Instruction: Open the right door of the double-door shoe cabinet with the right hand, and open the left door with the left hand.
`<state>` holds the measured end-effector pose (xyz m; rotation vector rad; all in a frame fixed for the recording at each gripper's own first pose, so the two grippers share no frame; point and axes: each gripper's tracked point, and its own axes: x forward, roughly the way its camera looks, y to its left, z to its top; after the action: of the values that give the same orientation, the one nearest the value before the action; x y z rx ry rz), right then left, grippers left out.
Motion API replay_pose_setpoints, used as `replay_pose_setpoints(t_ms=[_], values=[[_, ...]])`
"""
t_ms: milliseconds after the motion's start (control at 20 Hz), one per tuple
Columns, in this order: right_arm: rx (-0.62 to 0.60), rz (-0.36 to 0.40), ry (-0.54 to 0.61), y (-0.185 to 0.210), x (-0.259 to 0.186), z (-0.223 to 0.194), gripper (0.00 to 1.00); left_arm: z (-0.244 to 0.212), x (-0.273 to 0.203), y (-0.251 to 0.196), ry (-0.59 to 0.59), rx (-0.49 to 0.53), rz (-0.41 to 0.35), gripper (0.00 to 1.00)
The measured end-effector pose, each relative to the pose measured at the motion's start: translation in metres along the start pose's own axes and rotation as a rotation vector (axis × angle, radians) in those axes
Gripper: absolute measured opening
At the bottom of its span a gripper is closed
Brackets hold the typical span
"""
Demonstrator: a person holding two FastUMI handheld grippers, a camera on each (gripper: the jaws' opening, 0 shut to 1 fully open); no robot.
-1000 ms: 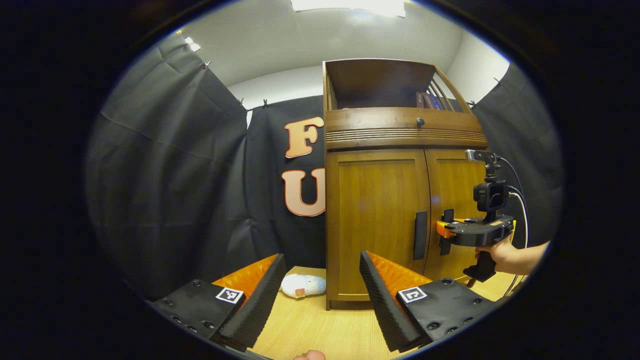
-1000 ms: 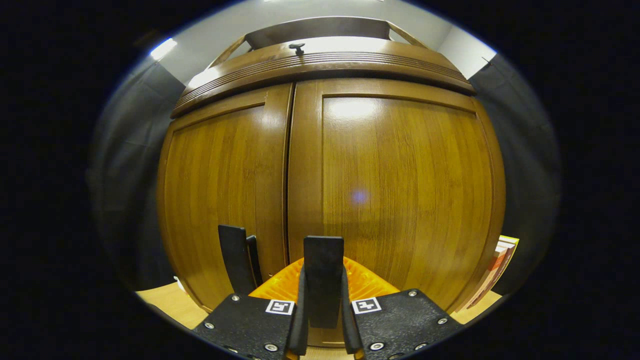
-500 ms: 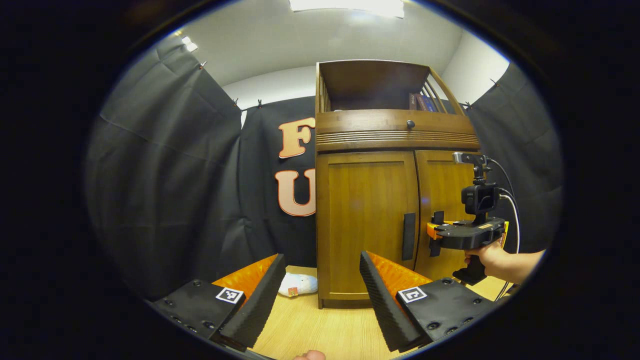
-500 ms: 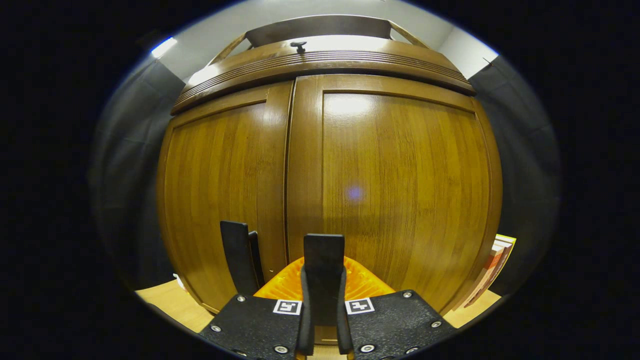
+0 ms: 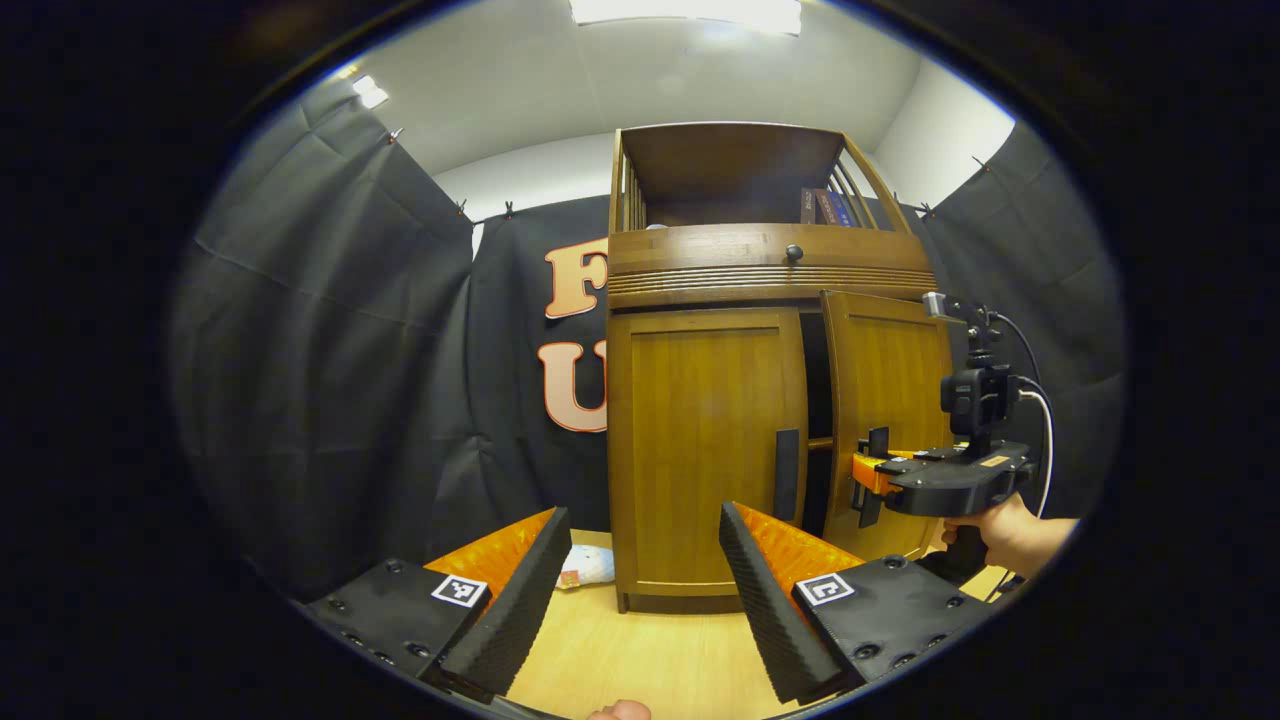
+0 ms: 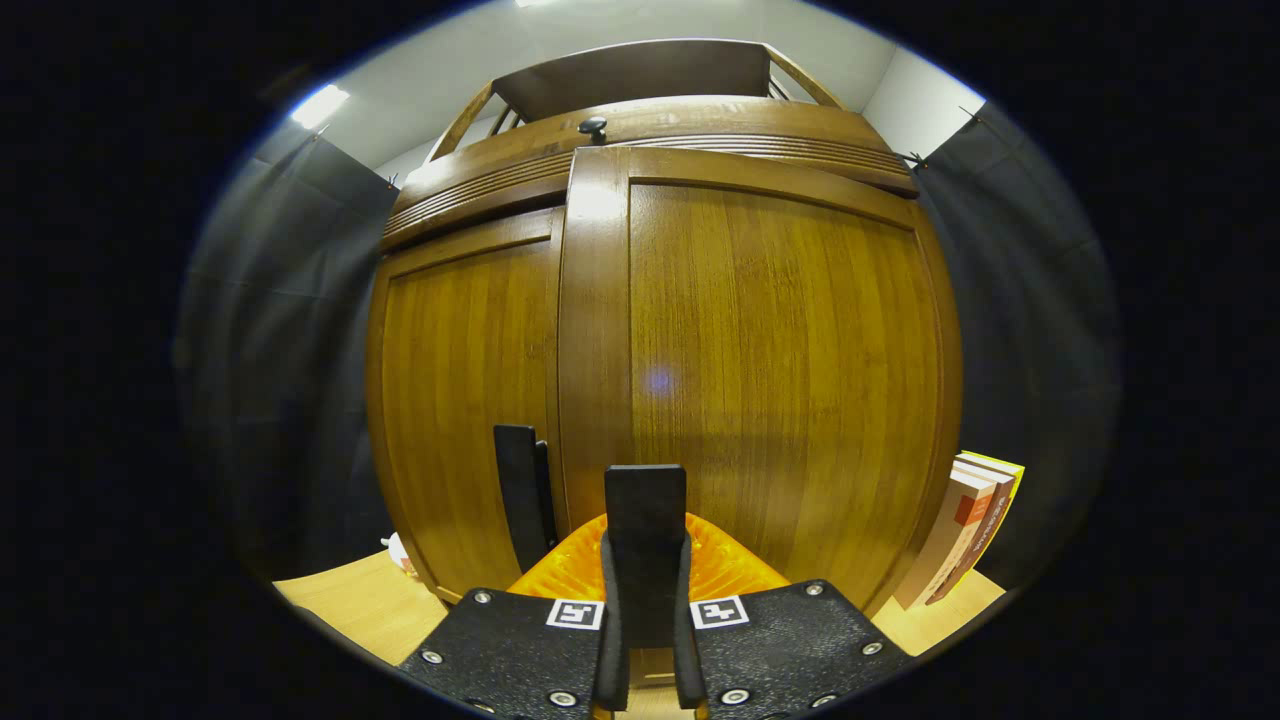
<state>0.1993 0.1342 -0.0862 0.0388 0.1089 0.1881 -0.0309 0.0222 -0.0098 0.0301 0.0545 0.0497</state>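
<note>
progress sits near halfway — right gripper (image 6: 646, 640) clamps the right brown wooden door's (image 6: 780, 380) black bar handle (image 6: 645, 535), door ajar; left gripper (image 5: 640, 590) gapes empty, left wooden door (image 5: 705, 450) shut.

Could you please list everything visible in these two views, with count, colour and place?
shoe cabinet: one, brown wood, standing on the floor against the black wall.
right door: one, brown, swung partly open.
left door: one, brown, closed.
door handles: two, black, left door handle, right door handle.
knob: one, dark, above the doors.
books: a few on the top shelf, a few leaning beside the cabinet.
white soft object: one, left of the cabinet.
floor: light wood.
left gripper: open, away from the cabinet.
right gripper: shut on the right door handle.
hand: holding the right gripper.
</note>
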Motion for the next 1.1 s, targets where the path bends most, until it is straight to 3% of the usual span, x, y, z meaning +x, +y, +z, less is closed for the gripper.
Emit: replay_pose_setpoints(t_ms=[100, 150, 200, 550, 1100], values=[[0.005, 0.009, 0.001, -0.004, -0.015, -0.002, 0.18, -0.001, -0.001, -0.014, 0.007, -0.012, -0.016, 0.96], [0.006, 0.013, -0.001, -0.007, -0.025, 0.000, 0.22, 0.000, -0.003, -0.019, 0.004, -0.010, -0.021, 0.96], [0.009, 0.020, 0.002, -0.010, -0.035, 0.002, 0.17, 0.002, -0.002, -0.024, 0.001, -0.005, -0.024, 0.97], [0.003, 0.021, 0.017, -0.044, -0.094, 0.006, 0.17, 0.007, 0.008, -0.060, -0.007, -0.017, -0.073, 0.97], [-0.072, -0.158, 0.005, -0.147, -0.177, 0.013, 0.16, -0.003, 0.021, -0.095, -0.017, -0.016, -0.120, 0.97]])
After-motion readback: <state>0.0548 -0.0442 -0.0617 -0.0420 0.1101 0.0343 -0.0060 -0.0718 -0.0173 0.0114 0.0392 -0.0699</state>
